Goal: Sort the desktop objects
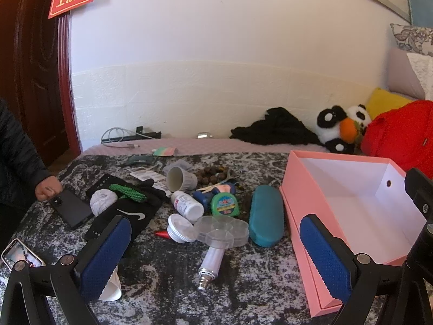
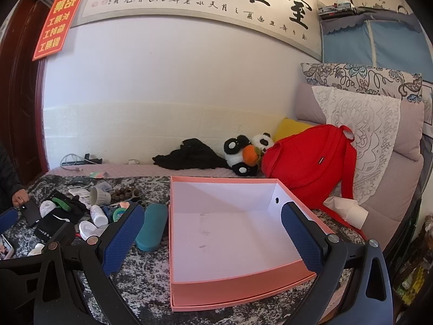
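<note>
progress: near zero, my read; pink box (image 2: 230, 279) empty | clutter all on tabletop (image 1: 167, 276) left of box: teal case (image 1: 266, 215) just beside it, pill organizer (image 1: 223, 228), white bottle (image 1: 188, 203), tape measure (image 1: 225, 204), bulb (image 1: 212, 264) | left gripper (image 1: 216, 257) jaws spread, holding nothing; right gripper (image 2: 213, 238) same, over box | todo: everything

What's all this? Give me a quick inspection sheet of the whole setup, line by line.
Surface: dark marbled cloth.
Job's things: pink box, nothing inside; teal case beside it.
Clutter: white bottle, green tape measure, clear pill organiser, bulb, cup, black phone.
Grippers: left gripper and right gripper open, holding nothing.
Cables: grey cable by the wall.
Surroundings: panda plush, red backpack.
</note>
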Demonstrator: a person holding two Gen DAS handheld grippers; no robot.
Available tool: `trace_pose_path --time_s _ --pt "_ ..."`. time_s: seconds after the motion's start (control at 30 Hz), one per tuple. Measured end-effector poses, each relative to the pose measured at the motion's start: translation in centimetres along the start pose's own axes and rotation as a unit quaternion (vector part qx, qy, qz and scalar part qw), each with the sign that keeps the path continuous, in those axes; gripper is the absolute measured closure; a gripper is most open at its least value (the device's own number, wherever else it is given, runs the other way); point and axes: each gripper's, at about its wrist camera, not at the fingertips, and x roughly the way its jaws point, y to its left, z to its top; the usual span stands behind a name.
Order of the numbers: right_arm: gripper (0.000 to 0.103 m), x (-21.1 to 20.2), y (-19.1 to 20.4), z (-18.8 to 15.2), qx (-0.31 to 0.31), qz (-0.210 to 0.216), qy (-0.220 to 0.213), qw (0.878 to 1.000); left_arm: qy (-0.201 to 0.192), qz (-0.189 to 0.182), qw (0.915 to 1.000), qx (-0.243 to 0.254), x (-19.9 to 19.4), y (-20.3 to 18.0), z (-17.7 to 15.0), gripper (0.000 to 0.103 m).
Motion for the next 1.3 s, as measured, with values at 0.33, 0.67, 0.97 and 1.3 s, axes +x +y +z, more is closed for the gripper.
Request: trace_pose_path --time_s 0.33,0.67,0.97,1.3 --pt "0.0 -3.5 -5.8 0.6 0.083 -0.066 -0.063 0.992 -0.029 -0.085 0.9941 0.06 -2.0 -5.3 -0.7 0.0" --pt "0.0 -3.2 -6.9 0.6 0.08 -0.066 -0.051 0.993 -0.015 -0.104 0.9927 0.06 -1.9 -6.6 -0.5 0.0" --pt "0.0 -2.4 -3.8 0.5 0.06 -0.043 -0.04 0.996 -0.006 -0.08 0.9959 0.041 -1.1 -4.3 -0.2 0.0" --pt "0.0 -1.3 -0.1 0.4 0.046 -0.011 -0.034 0.998 0.004 -0.055 0.9979 0.034 0.2 -1.1 -0.9 0.0"
